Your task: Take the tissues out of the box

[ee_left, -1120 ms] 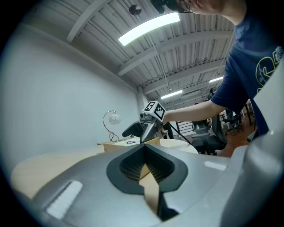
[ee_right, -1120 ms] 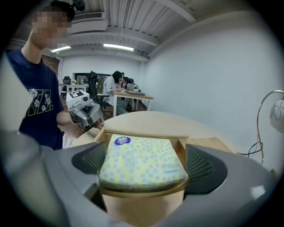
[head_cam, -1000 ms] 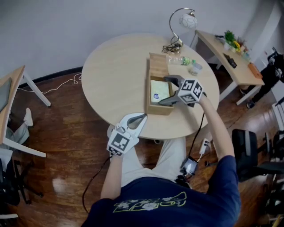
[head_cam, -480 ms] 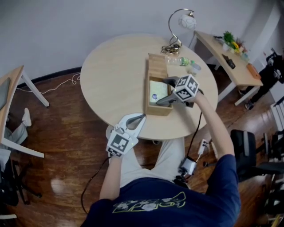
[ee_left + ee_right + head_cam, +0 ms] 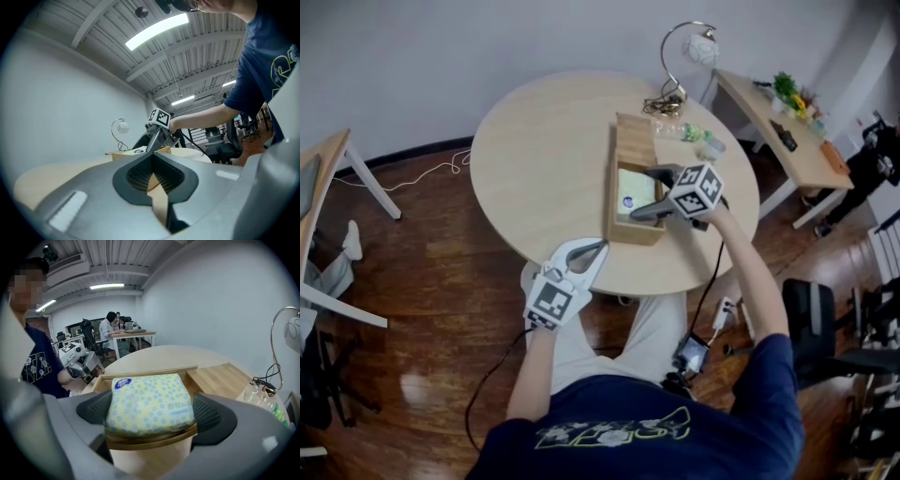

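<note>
The tissue pack (image 5: 149,399) lies flat in the wooden box (image 5: 636,232). In my right gripper view the box's wall hides the pack's lower edge, and in the head view my marker cube covers part of the box's right side. The box stands right of the counter's (image 5: 534,159) middle, with one end close to the near edge. A lamp (image 5: 686,54) and some bottles (image 5: 701,139), too small to make out, stand at the far right edge, apart from the box. My right gripper (image 5: 652,191) reaches in from the right, tilted down. Its jaws are wide and have just been closing, with the pack between them; I cannot see the pads pressing it. My left gripper (image 5: 598,249) is level at the near edge, jaws together on nothing.
</note>
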`<move>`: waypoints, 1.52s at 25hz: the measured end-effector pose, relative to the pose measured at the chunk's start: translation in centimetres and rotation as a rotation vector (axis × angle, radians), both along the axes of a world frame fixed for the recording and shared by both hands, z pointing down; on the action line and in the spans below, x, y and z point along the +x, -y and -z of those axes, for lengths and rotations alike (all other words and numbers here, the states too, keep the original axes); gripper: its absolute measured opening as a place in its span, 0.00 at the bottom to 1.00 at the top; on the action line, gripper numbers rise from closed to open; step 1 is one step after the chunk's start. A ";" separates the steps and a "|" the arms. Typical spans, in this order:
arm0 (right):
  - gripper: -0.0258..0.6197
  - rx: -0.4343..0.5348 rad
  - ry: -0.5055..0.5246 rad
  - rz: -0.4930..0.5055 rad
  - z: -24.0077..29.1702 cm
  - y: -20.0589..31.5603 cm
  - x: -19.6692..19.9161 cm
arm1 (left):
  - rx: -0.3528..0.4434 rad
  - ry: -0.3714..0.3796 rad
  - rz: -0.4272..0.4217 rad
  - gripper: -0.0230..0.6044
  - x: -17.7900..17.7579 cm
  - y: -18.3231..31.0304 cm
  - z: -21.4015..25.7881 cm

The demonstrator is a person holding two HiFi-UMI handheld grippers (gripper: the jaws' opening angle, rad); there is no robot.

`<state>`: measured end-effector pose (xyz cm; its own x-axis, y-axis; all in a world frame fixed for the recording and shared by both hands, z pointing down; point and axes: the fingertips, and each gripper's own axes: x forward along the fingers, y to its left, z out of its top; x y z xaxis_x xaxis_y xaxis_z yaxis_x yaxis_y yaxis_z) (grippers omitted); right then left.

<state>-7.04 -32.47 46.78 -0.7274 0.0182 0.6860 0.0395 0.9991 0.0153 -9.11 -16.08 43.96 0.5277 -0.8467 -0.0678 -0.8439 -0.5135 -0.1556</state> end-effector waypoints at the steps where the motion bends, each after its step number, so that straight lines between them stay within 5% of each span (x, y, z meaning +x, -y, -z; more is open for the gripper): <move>1: 0.86 0.003 0.005 0.004 0.1 -0.1 0.0 | 0.001 0.000 0.000 0.04 0.0 0.0 0.0; 17: 0.73 0.048 0.064 -0.053 1.2 -0.9 0.2 | 0.010 -0.005 0.003 0.04 0.0 -0.2 0.1; 38: 0.70 0.128 0.156 -0.047 3.5 -1.4 0.6 | 0.019 0.000 0.010 0.04 -0.2 -0.3 0.3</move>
